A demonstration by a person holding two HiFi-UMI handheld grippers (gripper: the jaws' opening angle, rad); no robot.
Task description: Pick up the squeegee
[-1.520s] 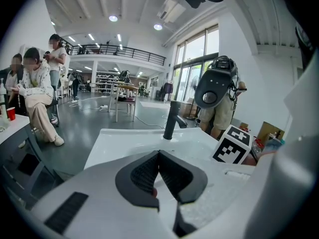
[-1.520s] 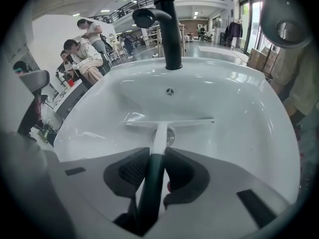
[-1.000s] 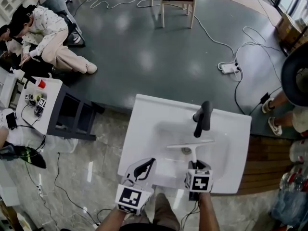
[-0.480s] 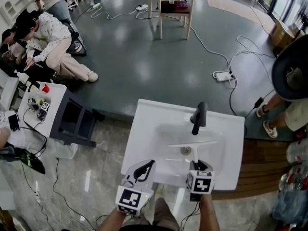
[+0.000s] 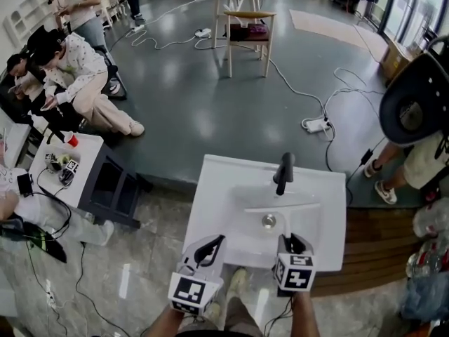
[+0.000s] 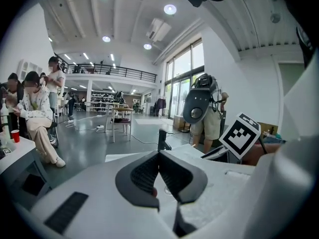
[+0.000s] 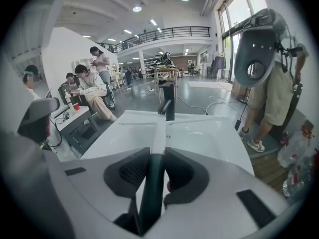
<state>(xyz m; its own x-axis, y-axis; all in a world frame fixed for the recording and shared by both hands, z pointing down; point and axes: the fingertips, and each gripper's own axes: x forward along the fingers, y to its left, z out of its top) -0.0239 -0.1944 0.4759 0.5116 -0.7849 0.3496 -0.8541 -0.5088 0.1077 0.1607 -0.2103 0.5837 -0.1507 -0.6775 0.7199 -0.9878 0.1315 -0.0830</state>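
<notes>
The squeegee (image 5: 281, 210) has a white blade and a thin handle that turns dark lower down. It hangs over the basin of the white sink (image 5: 210, 188), in front of the black tap (image 5: 283, 173). My right gripper (image 5: 288, 239) is shut on the handle's lower end. In the right gripper view the pads clamp the dark handle (image 7: 152, 183), and the white blade (image 7: 164, 125) lies crosswise beyond them. My left gripper (image 5: 212, 245) hovers at the sink's near left edge. Its jaws (image 6: 158, 156) meet at the tips with nothing between them.
A small white table (image 5: 66, 163) with a red cup stands to the left. Several people sit on the floor behind it. A person (image 5: 421, 118) stands at the right by the sink. Cables and a power strip (image 5: 315, 124) lie on the dark floor, with a wooden chair (image 5: 247, 27) beyond.
My right gripper has risen with the squeegee, lifting the blade up from the basin. My left gripper has risen too, and stays shut.
</notes>
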